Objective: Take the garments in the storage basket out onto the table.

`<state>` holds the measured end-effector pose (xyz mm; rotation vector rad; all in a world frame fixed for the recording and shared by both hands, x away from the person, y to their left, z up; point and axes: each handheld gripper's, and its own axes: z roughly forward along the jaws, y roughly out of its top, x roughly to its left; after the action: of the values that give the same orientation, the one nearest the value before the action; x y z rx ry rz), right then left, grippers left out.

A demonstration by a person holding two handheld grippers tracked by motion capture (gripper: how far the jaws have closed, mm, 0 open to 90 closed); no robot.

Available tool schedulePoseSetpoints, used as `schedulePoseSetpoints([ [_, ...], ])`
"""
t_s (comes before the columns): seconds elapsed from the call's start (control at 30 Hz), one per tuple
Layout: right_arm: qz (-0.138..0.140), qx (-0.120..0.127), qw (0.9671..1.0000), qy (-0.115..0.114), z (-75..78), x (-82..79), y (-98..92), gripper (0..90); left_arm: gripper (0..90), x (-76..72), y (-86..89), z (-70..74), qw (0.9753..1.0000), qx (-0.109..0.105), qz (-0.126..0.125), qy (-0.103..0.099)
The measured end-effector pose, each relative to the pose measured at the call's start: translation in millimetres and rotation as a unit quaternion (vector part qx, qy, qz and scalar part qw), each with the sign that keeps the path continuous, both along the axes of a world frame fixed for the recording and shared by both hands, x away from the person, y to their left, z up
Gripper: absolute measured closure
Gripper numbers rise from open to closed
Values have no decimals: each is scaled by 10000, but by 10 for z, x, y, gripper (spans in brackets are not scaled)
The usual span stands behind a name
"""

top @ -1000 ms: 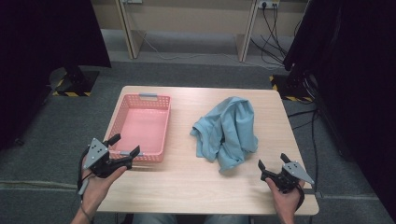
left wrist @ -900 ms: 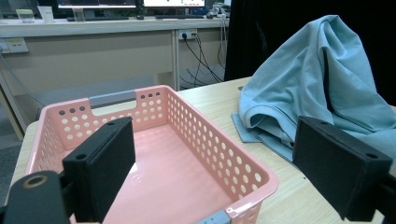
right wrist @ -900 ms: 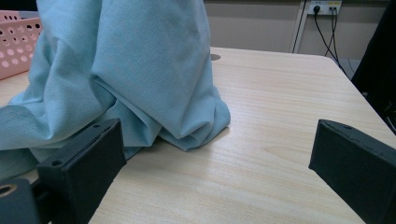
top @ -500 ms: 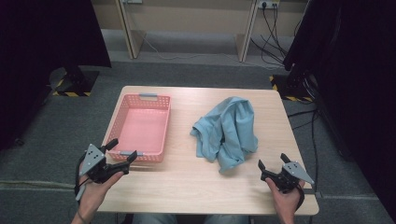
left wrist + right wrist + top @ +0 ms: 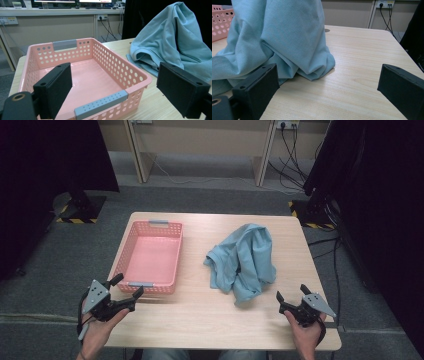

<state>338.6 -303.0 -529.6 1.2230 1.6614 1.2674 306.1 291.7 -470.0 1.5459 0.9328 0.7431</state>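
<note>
At the bottom of the high view, a person's two hands hold a pair of grippers at the near edge of a light wooden table (image 5: 200,315). The left gripper (image 5: 129,288), lower left of the frame, hovers with jaws spread wide and empty just short of the near end wall of a pink perforated basket (image 5: 150,257). The right gripper (image 5: 291,294), lower right, is likewise spread wide and holds nothing, pointing toward a crumpled light-blue cloth (image 5: 242,262).

The cloth lies heaped on the tabletop at centre right of the frame, just beside the basket but outside it; the basket has nothing in it. In the right gripper view, the cloth's nearest fold (image 5: 317,72) sits a little ahead of the jaws, toward the left.

The work appears to be at its opening step, the approach, with nothing yet grasped. The likely next move calls for the right gripper to advance and close on a raised fold of cloth, gathering enough fabric to lift it toward the basket.

Beyond the table, cables and wall sockets line the top of the frame.
</note>
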Motion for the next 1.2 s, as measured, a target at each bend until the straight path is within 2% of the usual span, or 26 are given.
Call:
schedulePoseSetpoints([
  [0.33, -3, -7, 10000, 1, 0, 0, 1, 33, 123, -39, 26, -74, 10000, -2, 2, 16],
  [0.6, -4, -10, 10000, 0, 0, 0, 1, 34, 123, -104, 28, -201, 10000, -3, -48, 28],
  [1.2, -6, -18, 10000, 0, 0, 1, 1, 34, 118, -164, 70, -302, 9999, 14, -66, 83],
])
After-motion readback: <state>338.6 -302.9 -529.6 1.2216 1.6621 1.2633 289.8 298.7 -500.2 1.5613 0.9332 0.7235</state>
